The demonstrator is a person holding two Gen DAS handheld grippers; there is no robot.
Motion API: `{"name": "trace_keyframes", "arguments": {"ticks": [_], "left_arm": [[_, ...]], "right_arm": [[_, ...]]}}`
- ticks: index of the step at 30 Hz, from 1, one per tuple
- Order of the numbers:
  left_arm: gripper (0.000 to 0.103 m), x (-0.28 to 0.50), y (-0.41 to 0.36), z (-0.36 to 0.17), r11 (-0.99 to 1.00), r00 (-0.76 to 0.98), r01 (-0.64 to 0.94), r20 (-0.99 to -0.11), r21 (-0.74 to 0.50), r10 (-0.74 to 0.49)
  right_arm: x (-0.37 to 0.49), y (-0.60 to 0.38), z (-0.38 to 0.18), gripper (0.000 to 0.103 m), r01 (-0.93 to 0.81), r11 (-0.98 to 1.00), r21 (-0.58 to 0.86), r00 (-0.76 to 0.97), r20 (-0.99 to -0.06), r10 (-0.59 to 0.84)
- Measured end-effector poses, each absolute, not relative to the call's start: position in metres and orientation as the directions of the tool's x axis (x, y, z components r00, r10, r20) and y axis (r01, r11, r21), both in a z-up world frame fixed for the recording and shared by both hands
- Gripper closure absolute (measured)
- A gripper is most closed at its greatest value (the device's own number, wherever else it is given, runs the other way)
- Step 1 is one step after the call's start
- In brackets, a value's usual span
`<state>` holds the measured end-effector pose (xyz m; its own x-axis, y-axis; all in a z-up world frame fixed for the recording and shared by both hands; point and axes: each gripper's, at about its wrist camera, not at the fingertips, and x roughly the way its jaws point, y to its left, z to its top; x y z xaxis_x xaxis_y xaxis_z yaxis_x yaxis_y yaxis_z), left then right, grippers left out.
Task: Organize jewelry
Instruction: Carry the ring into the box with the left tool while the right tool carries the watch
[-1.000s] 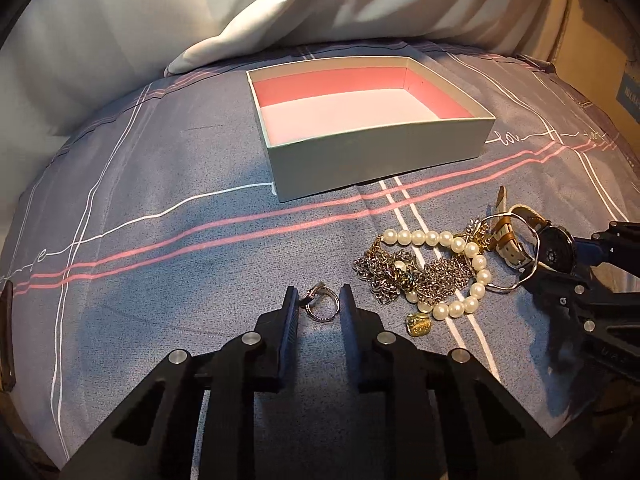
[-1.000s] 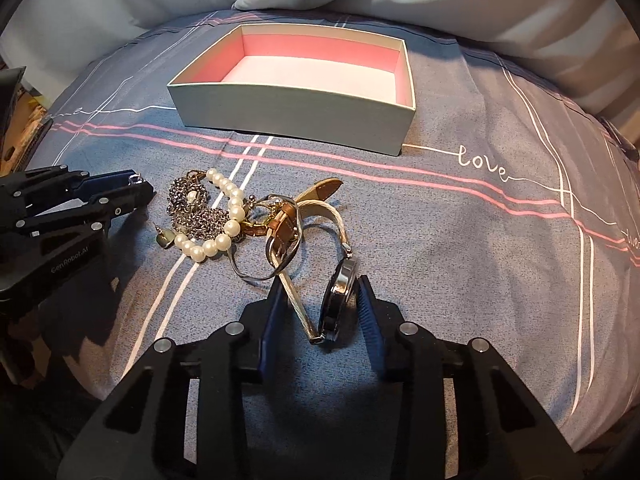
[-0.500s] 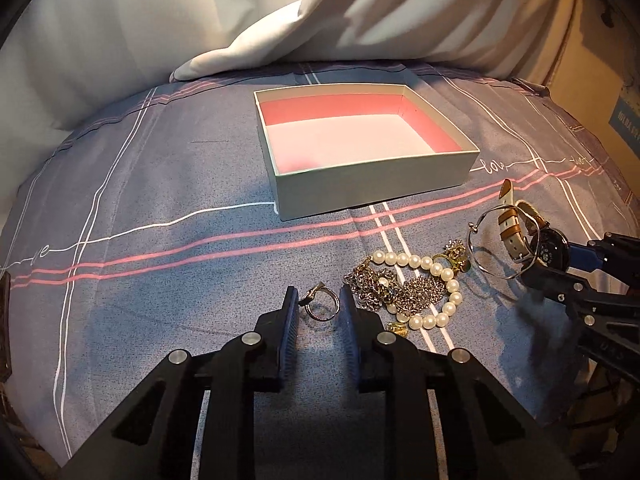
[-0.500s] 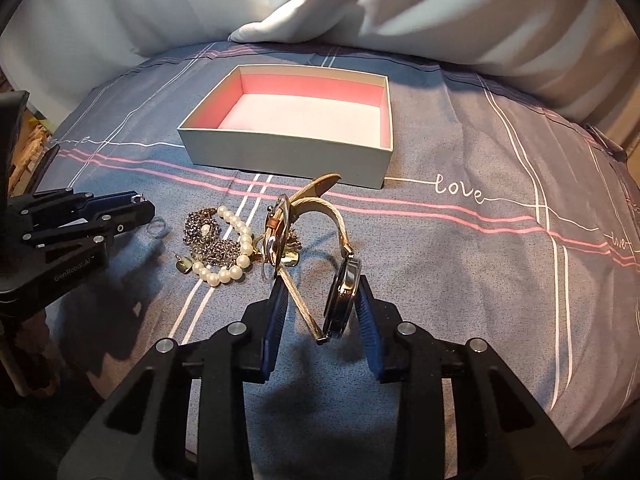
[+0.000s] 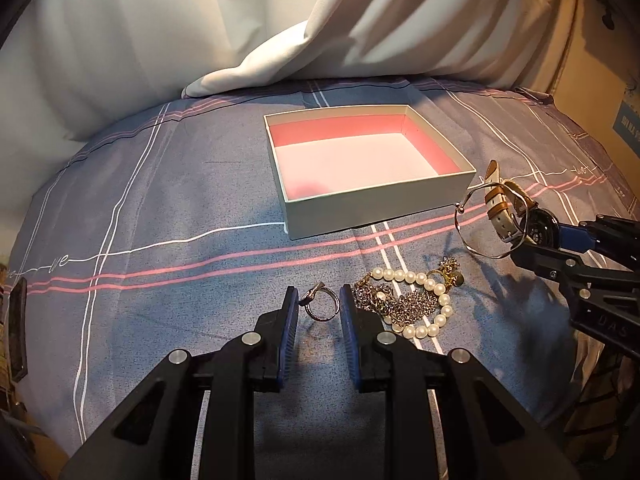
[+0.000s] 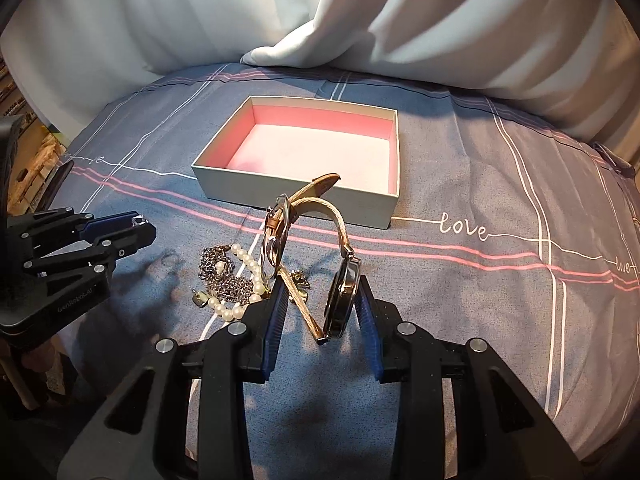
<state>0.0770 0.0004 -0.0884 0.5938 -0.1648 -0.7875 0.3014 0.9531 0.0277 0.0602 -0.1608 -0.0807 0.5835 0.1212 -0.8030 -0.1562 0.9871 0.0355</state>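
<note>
Above bedsheet point(image 5: 160, 208) | left tool point(image 5: 318, 306) clamps ring point(image 5: 322, 307) | right tool point(image 6: 320, 308) grips watch point(image 6: 342, 300) | box point(image 6: 304, 200) ahead, apart

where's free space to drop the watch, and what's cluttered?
Free: the floor of the box, nothing in it, and the bedspread right of it, by the "love" lettering. Crowded: the pearl and chain pile in front of the box, between the two hand-held grippers.

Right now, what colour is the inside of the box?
Pink walls with a paler floor inside the box; clearest in the right wrist view.
</note>
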Motion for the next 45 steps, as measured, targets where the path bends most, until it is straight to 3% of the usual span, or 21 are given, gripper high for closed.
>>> {"name": "trace_keyframes", "arguments": {"ticks": [14,24,45], "left_arm": [[0.082,0.138,-0.009,-0.054,0.957,0.653,0.291,-0.729,-0.005,-0.203],[0.082,0.187,-0.022,-0.056,0.960,0.640,0.279,-0.743,-0.013,-0.196],[0.082,0.216,-0.030,-0.082,0.965,0.589,0.262,-0.795,0.015,-0.148]], "right_arm": [[0.124,-0.143,-0.067,0.068,-0.226,0.974,0.031,0.617,-0.769,0.168],[0.164,-0.144,-0.073,0.068,-0.217,0.976,0.003,0.607,-0.783,0.137],[0.197,-0.136,-0.093,0.068,-0.227,0.974,-0.015,0.555,-0.824,0.116]]}}
